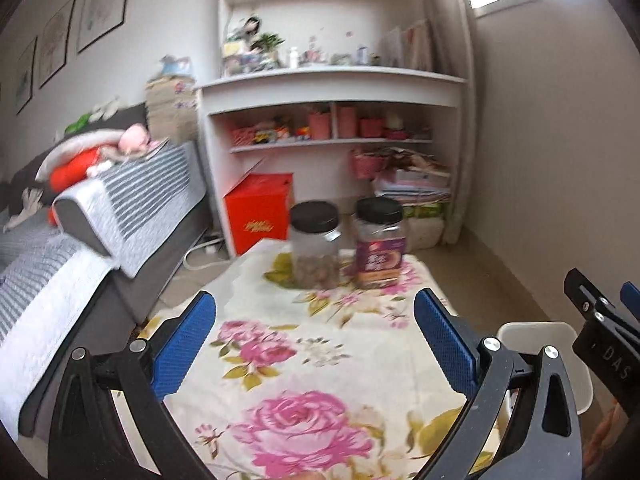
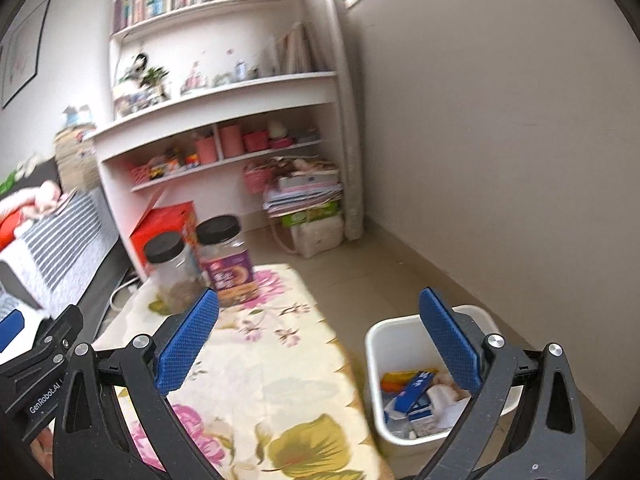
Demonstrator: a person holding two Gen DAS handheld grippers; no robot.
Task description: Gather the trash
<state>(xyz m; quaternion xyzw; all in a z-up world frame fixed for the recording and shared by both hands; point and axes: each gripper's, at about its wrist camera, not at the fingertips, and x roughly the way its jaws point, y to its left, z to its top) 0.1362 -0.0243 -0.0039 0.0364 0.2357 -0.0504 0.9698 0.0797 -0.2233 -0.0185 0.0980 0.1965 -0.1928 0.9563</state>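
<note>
**Risk: nothing obvious left to pick, and the jars stand close**

Both the left gripper (image 1: 316, 344) and the right gripper (image 2: 320, 344) hover with jaws wide apart, holding nothing. The trash (image 2: 416, 396) lies inside the white bin (image 2: 374, 344), on the floor beside the floral table (image 2: 256, 364). A careless reach across the table may knock over the two jars (image 1: 348, 244) at its far end.

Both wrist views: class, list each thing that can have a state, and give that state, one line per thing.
left hand-held gripper: open, holding nothing
right hand-held gripper: open, holding nothing
white bin: upright on the floor beside the table, trash inside
clear jar: upright, black lid on, partly filled
purple-label jar: upright, black lid on
floral tablecloth: spread over the table
</note>
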